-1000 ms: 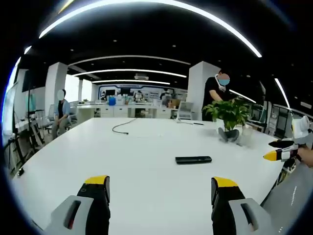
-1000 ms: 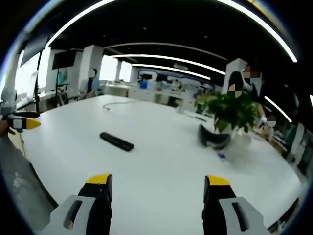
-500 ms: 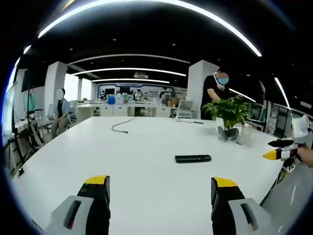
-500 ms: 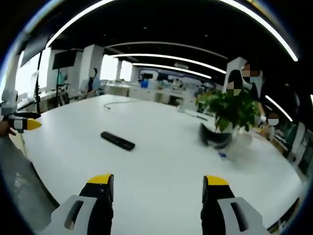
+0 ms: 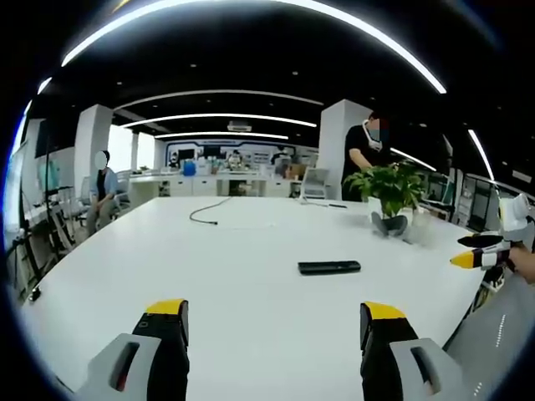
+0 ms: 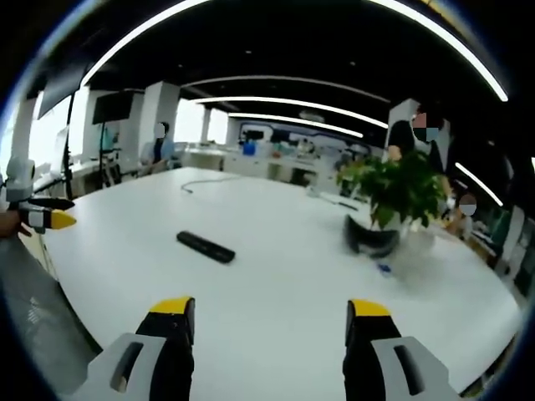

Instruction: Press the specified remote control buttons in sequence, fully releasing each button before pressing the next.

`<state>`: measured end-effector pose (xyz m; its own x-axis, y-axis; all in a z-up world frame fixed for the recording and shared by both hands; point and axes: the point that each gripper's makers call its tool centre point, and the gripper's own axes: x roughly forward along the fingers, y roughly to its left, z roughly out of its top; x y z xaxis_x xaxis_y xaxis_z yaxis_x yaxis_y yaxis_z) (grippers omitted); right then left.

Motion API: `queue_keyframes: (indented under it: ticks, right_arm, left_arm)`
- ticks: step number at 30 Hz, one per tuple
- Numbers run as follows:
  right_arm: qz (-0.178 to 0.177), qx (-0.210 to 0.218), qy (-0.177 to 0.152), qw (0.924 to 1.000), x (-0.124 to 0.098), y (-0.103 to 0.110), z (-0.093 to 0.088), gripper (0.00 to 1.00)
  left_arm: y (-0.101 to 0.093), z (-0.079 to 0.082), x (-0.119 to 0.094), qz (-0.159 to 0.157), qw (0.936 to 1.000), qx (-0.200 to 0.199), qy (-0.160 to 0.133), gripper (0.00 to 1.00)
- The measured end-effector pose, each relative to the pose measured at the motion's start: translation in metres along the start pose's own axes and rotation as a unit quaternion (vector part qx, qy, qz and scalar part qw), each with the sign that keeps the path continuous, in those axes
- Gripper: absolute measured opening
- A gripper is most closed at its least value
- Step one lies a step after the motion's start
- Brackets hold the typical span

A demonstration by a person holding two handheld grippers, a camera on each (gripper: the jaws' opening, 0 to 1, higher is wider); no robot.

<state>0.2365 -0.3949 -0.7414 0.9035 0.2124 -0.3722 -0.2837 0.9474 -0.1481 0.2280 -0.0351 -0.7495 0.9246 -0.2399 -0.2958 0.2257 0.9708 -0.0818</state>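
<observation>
The black remote control [image 5: 329,267] lay flat on the white bench [image 5: 226,276], well ahead of both claws and touched by neither. The left claw [image 5: 266,322] hung over the near edge with its jaws spread apart, gripping nothing. The right claw [image 6: 263,321] was likewise parted and empty. A potted plant [image 6: 391,194] stood beyond the remote, a dark cable [image 5: 209,212] farther back.
</observation>
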Motion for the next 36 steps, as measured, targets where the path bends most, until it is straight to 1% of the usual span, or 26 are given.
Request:
queue_keyframes:
  ticks: [2,6,8,10,11,13,15,17,22,25,30,32,34,36]
  right_arm:
    - [-0.001,0.007,-0.008,0.9999,-0.001,-0.001,0.003,0.72]
    - [-0.004,0.030,-0.039,0.9988,-0.005,-0.005,0.012,0.73]
    - [-0.006,0.032,-0.049,0.9983,-0.007,-0.007,0.016,0.73]
    - [-0.004,0.038,-0.056,0.9977,-0.008,-0.007,0.017,0.73]
    - [-0.003,0.042,-0.058,0.9974,-0.008,-0.007,0.018,0.73]
    - [0.000,0.052,-0.058,0.9970,-0.007,-0.008,0.017,0.73]
    - [0.008,0.063,-0.058,0.9963,-0.005,-0.007,0.017,0.73]
    - [0.013,0.065,-0.059,0.9960,-0.006,-0.004,0.017,0.73]
    - [0.026,0.070,-0.075,0.9944,-0.006,-0.001,0.022,0.73]
    - [0.033,0.076,-0.077,0.9936,-0.006,0.001,0.023,0.73]
    - [0.036,0.059,-0.076,0.9947,-0.004,0.003,0.023,0.72]
    - [0.034,0.048,-0.069,0.9959,-0.002,0.004,0.022,0.72]
    - [0.036,0.036,-0.053,0.9973,0.001,0.006,0.017,0.72]
    - [0.041,0.036,-0.047,0.9974,0.004,0.008,0.015,0.73]
  left_arm:
    - [0.000,0.000,0.000,0.000,1.0000,0.000,-0.001,0.87]
    - [-0.002,0.001,0.000,-0.007,1.0000,-0.003,-0.004,0.87]
    - [-0.004,0.001,0.000,-0.011,0.9999,-0.006,-0.005,0.87]
    - [-0.004,0.002,0.000,-0.013,0.9998,-0.012,-0.008,0.88]
    - [-0.006,0.003,-0.001,-0.018,0.9995,-0.023,-0.013,0.89]
    - [-0.006,0.006,-0.002,-0.019,0.9992,-0.028,-0.022,0.89]
    - [-0.006,0.008,-0.002,-0.019,0.9992,-0.023,-0.028,0.90]
    - [-0.008,0.013,-0.004,-0.022,0.9989,-0.016,-0.039,0.91]
    - [-0.010,0.020,-0.006,-0.020,0.9981,0.005,-0.058,0.91]
    - [-0.010,0.019,-0.005,-0.016,0.9984,0.019,-0.050,0.91]
    - [-0.009,0.016,-0.003,-0.005,0.9979,0.052,-0.038,0.90]
    - [-0.012,0.013,-0.002,-0.008,0.9978,0.059,-0.028,0.90]
    - [-0.014,0.009,0.000,-0.014,0.9975,0.068,-0.015,0.91]
    - [-0.016,0.006,0.001,-0.018,0.9966,0.080,-0.009,0.91]
